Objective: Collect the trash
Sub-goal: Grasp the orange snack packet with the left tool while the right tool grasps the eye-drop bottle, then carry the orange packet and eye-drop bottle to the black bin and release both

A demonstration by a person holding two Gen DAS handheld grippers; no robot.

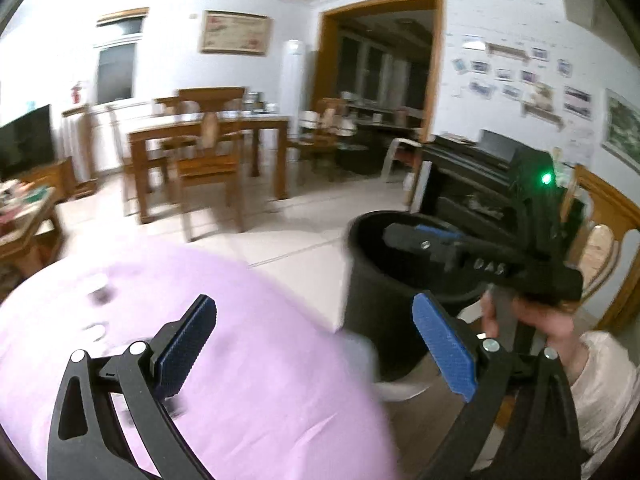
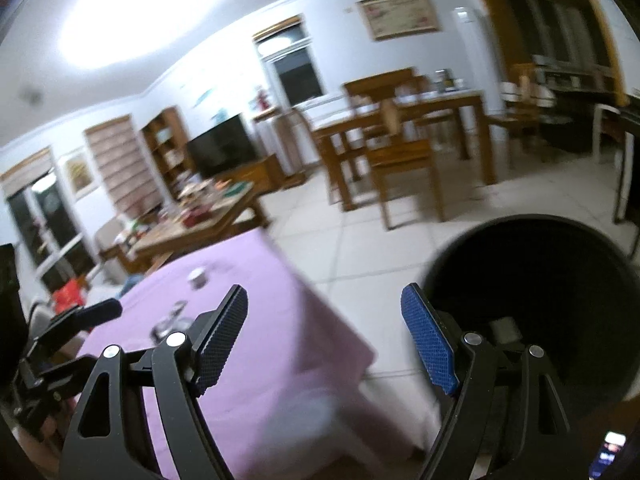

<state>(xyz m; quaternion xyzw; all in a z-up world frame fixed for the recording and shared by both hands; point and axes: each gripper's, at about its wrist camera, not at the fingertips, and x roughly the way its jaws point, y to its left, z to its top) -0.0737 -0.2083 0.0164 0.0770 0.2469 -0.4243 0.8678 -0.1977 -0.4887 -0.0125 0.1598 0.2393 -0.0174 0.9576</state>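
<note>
A black round trash bin (image 1: 380, 304) stands on the floor beside a table with a pink cloth (image 1: 240, 340); it also shows in the right wrist view (image 2: 540, 280). My left gripper (image 1: 316, 344) is open and empty over the table's right edge. My right gripper (image 2: 324, 336) is open and empty, between the cloth (image 2: 260, 320) and the bin; from the left wrist view it (image 1: 436, 244) hangs over the bin's mouth. Small blurred bits of trash (image 1: 100, 296) lie on the cloth, among them a small white cup (image 2: 198, 278) and a crumpled clear piece (image 2: 172, 320).
A wooden dining table with chairs (image 1: 208, 148) stands across the tiled floor. A cluttered low wooden table (image 2: 196, 216) and a TV (image 2: 222, 148) are to the left. A dark piano (image 1: 480, 168) and a wooden chair (image 1: 600, 240) are at the right.
</note>
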